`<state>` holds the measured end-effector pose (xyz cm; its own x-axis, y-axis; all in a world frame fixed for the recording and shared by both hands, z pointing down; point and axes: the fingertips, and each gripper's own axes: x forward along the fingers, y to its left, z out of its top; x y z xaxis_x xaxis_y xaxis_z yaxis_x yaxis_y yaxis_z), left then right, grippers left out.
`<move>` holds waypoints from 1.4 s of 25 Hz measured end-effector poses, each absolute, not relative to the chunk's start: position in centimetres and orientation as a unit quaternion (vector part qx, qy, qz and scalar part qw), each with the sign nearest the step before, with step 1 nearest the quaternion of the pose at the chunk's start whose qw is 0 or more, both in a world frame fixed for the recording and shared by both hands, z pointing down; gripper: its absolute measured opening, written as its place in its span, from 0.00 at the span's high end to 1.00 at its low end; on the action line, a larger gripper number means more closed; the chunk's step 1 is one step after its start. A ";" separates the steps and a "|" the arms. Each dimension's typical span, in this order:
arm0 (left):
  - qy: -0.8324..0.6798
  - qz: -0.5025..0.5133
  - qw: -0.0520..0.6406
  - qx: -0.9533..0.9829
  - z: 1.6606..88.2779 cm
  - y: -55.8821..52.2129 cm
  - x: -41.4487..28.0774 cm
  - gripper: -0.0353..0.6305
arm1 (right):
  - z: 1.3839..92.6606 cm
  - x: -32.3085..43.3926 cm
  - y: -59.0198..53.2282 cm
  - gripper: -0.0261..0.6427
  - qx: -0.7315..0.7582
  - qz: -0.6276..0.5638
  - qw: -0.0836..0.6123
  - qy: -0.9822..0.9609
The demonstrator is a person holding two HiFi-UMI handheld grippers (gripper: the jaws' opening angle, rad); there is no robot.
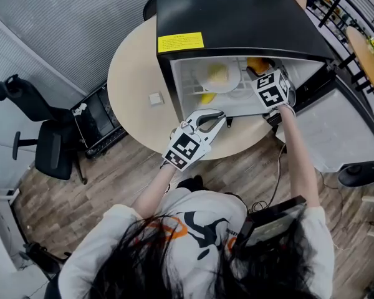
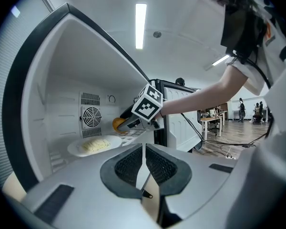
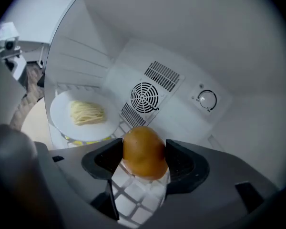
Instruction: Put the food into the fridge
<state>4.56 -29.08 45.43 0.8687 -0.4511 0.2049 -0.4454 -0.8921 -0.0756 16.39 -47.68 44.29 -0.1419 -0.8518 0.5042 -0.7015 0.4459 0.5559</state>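
- Right gripper [image 3: 144, 162]: jaws stand wide, with the pads clamped on either side of an orange [image 3: 143, 146]. I hold it inside the fridge, over the wire shelf [image 3: 133, 194], to the right of the plate and in front of the fan grille.
- Left gripper [image 2: 144, 151]: jaws pressed together, nothing between them. I have it outside the fridge's open front, pointing in.
- Fridge [image 1: 237, 17]: small, black outside, white inside, standing on the table. Its door [image 1: 336, 129] is swung open to the right, and a yellow label [image 1: 181, 42] sits on top.
- Table [image 1: 134, 80]: round, pale top, on a wood floor.
- Office chair [image 1: 47, 145]: black, well apart from the table at the left.
- Plate [image 3: 62, 123]: white, on the same wire shelf, in the left part of the compartment.
- Noodles [image 3: 88, 112]: pale heap on the middle of the plate.
- Fan grille [image 3: 145, 97]: round, on the back wall, with a dial [image 3: 207, 99] to its right.
- Yellow item [image 1: 207, 98]: below the plate's shelf; I cannot tell what it is.
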 end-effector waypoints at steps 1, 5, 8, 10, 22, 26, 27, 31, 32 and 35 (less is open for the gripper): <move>0.232 -0.110 0.013 -0.966 45.5 -29.2 4.6 0.93 | 44.5 16.3 -48.2 0.53 0.513 -0.105 0.415 -0.744; 0.234 -0.112 0.012 -0.966 45.5 -29.2 4.6 0.93 | 44.9 16.1 -49.6 0.53 0.500 -0.119 0.441 -0.736; 0.234 -0.111 0.011 -0.966 45.6 -29.2 4.7 0.93 | 44.9 15.9 -50.1 0.53 0.491 -0.119 0.447 -0.739; 0.235 -0.112 0.011 -0.966 45.6 -29.1 4.6 0.93 | 44.9 15.7 -50.2 0.53 0.486 -0.115 0.445 -0.743; 0.250 -0.109 -0.001 -0.962 45.9 -29.5 4.7 0.93 | 44.4 15.3 -48.7 0.49 0.491 -0.060 0.399 -0.772; 0.258 -0.108 -0.005 -0.960 46.0 -29.3 4.5 0.93 | 42.6 14.8 -47.0 0.49 0.507 -0.044 0.319 -0.799; 0.260 -0.107 -0.006 -0.960 46.0 -29.2 4.5 0.93 | 42.0 14.6 -46.3 0.49 0.507 -0.043 0.301 -0.806; 0.268 -0.103 -0.011 -0.958 45.8 -28.7 4.6 0.93 | 40.0 13.8 -42.6 0.49 0.507 -0.038 0.239 -0.827; 0.269 -0.102 -0.013 -0.958 45.8 -28.5 4.6 0.93 | 39.6 13.7 -41.6 0.49 0.506 -0.034 0.223 -0.832; 0.270 -0.101 -0.016 -0.957 45.6 -28.0 5.0 0.93 | 38.9 13.7 -38.3 0.49 0.508 -0.015 0.179 -0.842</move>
<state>4.97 -27.99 45.63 0.8337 -0.5142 0.2014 -0.5208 -0.8534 -0.0228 13.66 -38.28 38.89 -0.4190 -0.8618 0.2860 -0.8512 0.4824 0.2067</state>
